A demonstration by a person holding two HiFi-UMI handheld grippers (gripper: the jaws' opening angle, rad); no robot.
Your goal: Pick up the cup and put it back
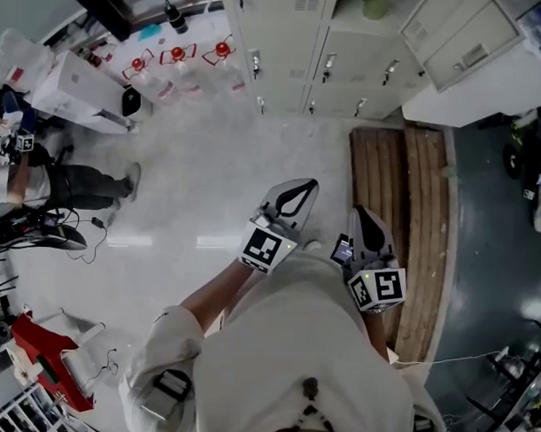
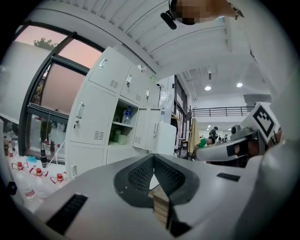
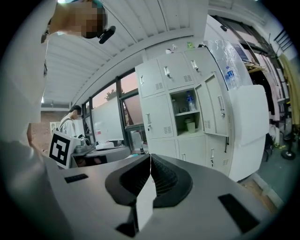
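In the right gripper view a pale green cup (image 3: 190,125) stands on a shelf inside an open white locker, below a clear bottle (image 3: 189,102). The left gripper view shows the same open compartment with the cup (image 2: 121,138) some way ahead. My left gripper (image 1: 304,188) and right gripper (image 1: 358,213) are held side by side in front of the person's body, over the floor, both pointing towards the lockers. The left gripper (image 2: 153,157) has its jaws closed tip to tip with nothing between them. The right gripper (image 3: 150,156) looks the same, shut and empty.
A row of white lockers (image 1: 347,54) lines the far wall. A wooden pallet (image 1: 417,207) lies on the floor to the right. Red-capped bottles (image 1: 177,53) stand on the floor at the far left. A person (image 1: 50,183) stands at the left by a desk.
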